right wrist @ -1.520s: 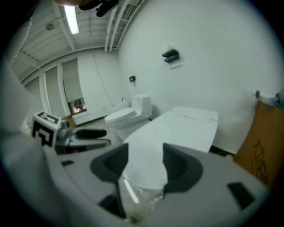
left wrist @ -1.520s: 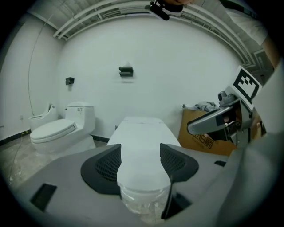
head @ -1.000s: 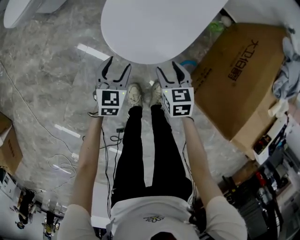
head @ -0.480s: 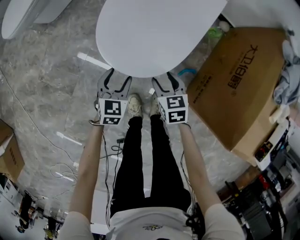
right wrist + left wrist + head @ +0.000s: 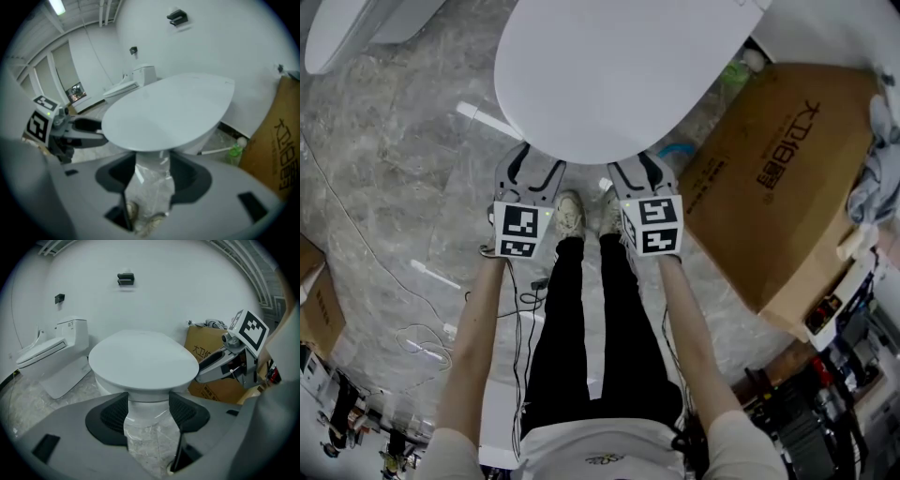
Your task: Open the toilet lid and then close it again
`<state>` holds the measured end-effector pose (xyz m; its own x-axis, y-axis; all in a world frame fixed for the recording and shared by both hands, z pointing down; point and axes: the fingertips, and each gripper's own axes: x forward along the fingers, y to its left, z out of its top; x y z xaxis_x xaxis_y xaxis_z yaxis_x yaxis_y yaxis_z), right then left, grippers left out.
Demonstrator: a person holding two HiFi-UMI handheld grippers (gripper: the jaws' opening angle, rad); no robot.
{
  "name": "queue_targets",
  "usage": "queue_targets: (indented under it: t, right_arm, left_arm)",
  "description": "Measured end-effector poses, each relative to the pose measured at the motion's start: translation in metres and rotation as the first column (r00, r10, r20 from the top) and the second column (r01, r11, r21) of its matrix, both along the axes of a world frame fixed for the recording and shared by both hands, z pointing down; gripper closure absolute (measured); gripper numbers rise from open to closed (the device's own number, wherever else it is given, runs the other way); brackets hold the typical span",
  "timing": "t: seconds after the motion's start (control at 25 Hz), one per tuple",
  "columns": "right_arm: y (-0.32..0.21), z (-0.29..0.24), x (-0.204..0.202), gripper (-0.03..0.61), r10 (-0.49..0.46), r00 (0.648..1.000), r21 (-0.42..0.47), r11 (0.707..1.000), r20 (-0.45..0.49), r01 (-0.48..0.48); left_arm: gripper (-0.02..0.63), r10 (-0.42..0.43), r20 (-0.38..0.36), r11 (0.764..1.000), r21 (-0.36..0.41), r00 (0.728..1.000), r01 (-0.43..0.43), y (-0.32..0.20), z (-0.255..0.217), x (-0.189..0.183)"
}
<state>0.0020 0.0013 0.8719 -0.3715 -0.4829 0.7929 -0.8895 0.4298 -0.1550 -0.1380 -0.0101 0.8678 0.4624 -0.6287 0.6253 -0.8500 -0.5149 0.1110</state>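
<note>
Far left, top corner of head view: a 2nd toilet [image 5: 337,28], white, lid down, well apart from the rest. Below it is grey marble floor [image 5: 403,141] w/ thin cables [image 5: 422,333], plus the corner of a small carton [image 5: 314,300] at the left edge.

Left gripper [image 5: 532,161]: held low, pointing fwd, tips just under the front rim of the toilet lid [image 5: 619,66]. Its own view shows the fingers [image 5: 110,416] spread apart, w/ nothing btwn them but floor and the bowl [image 5: 145,408]. Can't tell whether they touch the rim.

The lid is white, oval, lying flat over the bowl at centre frame, front edge above both grippers. Btwn the grippers are the person's shoes [image 5: 570,211], toes nr the bowl.

Right gripper [image 5: 639,167]: level w/ the left, tips also tucked below the rim. Fingers released here too, gap open, only floor and shoes seen through it.

Right of that, a big cardboard box [image 5: 778,178] sits on the floor just beside the toilet, w/ a grey cloth [image 5: 877,150] on its far edge. A green bottle [image 5: 733,73] stands btwn box and toilet, nr the wall.
</note>
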Motion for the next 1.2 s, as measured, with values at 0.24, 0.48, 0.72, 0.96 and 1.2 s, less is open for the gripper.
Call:
queue_targets:
  t: [0.24,0.48,0.72,0.96,1.2]
  right_arm:
    - [-0.002,-0.014,0.001,0.334,-0.014,1.000,0.013,1.000,0.010,0.014]
    - [-0.003,-0.053,0.002,0.334,-0.008,0.998,0.046,0.999,0.060,0.005]
    - [-0.012,-0.110,0.006,0.334,-0.019,0.988,0.063,0.998,0.155,0.010]
    - [-0.021,-0.143,0.011,0.333,0.017,0.981,0.074,0.997,0.195,-0.032]
    - [-0.037,-0.195,0.020,0.327,0.032,0.945,0.100,0.993,0.325,-0.068]
  left_arm:
    - [0.333,0.003,-0.009,1.000,0.020,1.000,-0.003,-0.001,-0.013,0.001]
    - [0.333,-0.014,-0.046,0.996,0.086,0.999,0.018,-0.001,-0.058,0.004]
    - [0.313,-0.014,-0.122,0.989,0.144,0.992,0.032,-0.008,-0.125,0.010]
    - [0.313,0.061,-0.077,0.980,0.193,0.995,-0.045,-0.015,-0.160,0.015]
    - [0.311,0.077,-0.119,0.971,0.235,0.990,-0.047,-0.028,-0.219,0.022]
